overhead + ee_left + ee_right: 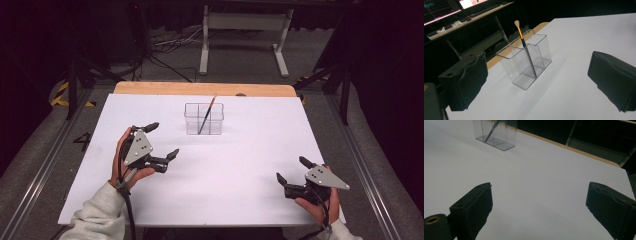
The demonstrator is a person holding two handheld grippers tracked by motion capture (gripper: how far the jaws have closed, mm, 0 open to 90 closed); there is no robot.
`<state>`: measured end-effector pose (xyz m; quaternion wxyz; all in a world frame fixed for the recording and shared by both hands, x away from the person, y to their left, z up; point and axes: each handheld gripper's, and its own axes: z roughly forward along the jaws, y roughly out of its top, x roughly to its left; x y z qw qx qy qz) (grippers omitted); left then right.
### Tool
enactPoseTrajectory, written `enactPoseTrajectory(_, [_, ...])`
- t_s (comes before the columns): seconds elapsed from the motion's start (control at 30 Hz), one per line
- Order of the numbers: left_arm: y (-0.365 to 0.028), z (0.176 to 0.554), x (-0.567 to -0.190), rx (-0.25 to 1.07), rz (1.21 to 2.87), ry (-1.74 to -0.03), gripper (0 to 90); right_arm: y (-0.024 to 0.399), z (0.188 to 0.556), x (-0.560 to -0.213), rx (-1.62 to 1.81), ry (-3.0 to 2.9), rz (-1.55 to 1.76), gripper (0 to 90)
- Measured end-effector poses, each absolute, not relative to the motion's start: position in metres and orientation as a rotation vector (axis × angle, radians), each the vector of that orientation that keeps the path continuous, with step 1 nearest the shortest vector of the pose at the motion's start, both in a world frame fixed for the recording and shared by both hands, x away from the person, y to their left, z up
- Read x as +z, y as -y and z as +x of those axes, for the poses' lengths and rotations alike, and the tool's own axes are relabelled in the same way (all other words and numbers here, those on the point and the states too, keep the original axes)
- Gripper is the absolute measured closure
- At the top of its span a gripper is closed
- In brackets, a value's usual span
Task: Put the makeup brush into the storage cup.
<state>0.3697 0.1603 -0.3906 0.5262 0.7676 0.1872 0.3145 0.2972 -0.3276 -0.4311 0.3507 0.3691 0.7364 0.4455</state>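
Standing brush [206,116] in unlabelled clear holder [203,119]

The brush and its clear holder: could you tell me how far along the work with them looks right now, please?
Done: the brush already leans in the clear holder, bristles up, in one compartment. In hand: nothing; the left tongs and right tongs are both open and apart from the holder, over the white table. Left: nothing else lies on the table to be placed, so little seems to remain.

both claws gape wide, the left claw [161,141] raised, the right claw [292,169] low.
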Motion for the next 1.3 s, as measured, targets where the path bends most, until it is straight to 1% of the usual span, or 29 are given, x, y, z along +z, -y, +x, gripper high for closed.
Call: enactPoseTrajectory(1.3, [-0.199, 0.353, -0.405, 0.782, 1.876, -0.515, 3.5, 0.326, 0.297, -0.432, 1.149, -1.912, 0.955, 7.7])
